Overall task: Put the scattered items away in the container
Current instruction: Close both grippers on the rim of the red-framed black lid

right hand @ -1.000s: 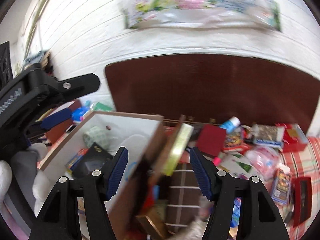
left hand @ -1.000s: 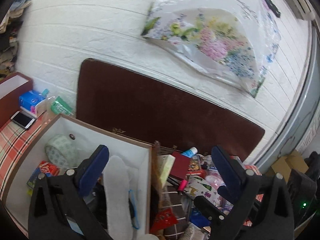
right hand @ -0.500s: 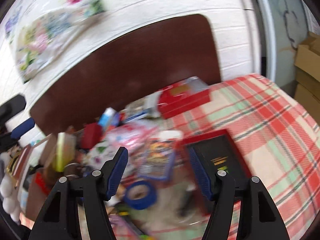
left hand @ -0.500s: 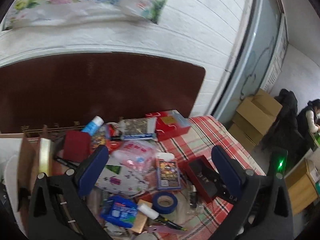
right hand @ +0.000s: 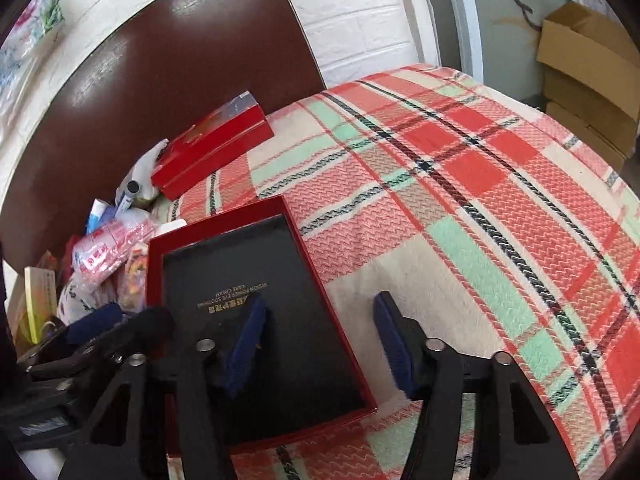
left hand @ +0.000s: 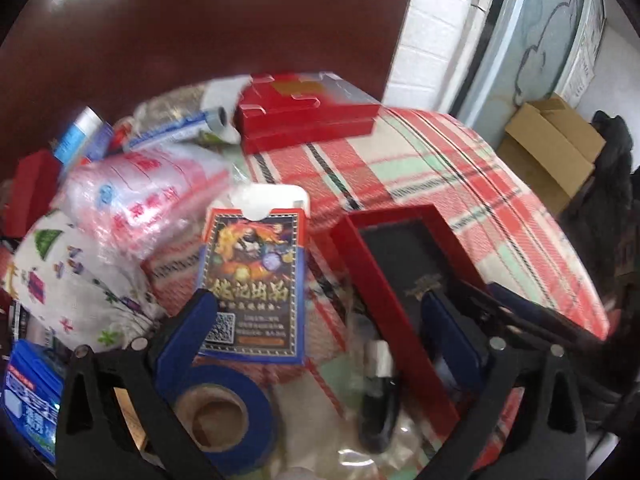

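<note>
Two grippers: both over the plaid blanket (right hand: 460, 184), angled down at the clutter.
Right gripper (right hand: 320, 340): jaws half open and closing; the right edge of the red-rimmed black box (right hand: 256, 312) sits between them, pads not pressing it.
Left gripper (left hand: 316, 344): jaws wide, holding nothing; card pack (left hand: 252, 280) and a small black bottle (left hand: 378, 396) lie between them.
Blue tape roll (left hand: 224, 412): just under the left finger.
Red box (left hand: 304, 116): by the brown headboard (left hand: 200, 20).
Container: not in view.

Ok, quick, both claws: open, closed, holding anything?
Left claw: open, holding nothing.
Right claw: closing over the red-rimmed box edge, not gripping.
</note>
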Demonstrator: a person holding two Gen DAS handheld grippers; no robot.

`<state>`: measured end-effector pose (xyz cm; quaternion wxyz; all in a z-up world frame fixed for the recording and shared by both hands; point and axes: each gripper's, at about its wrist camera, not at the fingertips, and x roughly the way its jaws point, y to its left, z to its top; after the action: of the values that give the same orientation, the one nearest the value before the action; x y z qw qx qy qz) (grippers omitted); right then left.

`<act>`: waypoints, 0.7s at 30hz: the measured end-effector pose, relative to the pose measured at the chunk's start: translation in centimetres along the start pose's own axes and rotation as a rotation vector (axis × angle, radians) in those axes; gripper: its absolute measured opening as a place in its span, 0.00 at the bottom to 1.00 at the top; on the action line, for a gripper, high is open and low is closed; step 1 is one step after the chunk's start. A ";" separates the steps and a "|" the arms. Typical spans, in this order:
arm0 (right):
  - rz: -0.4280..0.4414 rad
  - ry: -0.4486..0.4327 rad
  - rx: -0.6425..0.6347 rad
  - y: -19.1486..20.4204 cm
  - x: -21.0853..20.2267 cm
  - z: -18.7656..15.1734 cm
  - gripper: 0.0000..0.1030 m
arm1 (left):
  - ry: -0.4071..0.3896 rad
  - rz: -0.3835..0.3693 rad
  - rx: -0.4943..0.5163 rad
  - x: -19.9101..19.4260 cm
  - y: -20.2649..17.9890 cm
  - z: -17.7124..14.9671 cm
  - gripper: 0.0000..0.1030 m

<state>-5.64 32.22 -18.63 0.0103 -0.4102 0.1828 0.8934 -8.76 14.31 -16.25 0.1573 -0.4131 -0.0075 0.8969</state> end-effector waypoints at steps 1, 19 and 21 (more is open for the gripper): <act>0.008 0.002 0.007 -0.1 0.0 0.1 0.57 | 0.007 0.000 -0.007 0.3 0.2 0.0 0.99; 0.179 0.049 -0.014 1.1 0.3 -0.5 0.24 | 0.027 -0.112 0.061 0.5 -1.6 -0.2 0.32; 0.164 0.049 -0.022 1.3 0.3 -0.5 0.23 | 0.038 -0.150 0.031 0.7 -1.1 -0.1 0.32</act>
<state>-5.68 30.78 -18.69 -0.0721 -0.4155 0.2062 0.8830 -8.81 15.56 -16.73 0.2304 -0.4258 -0.0217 0.8747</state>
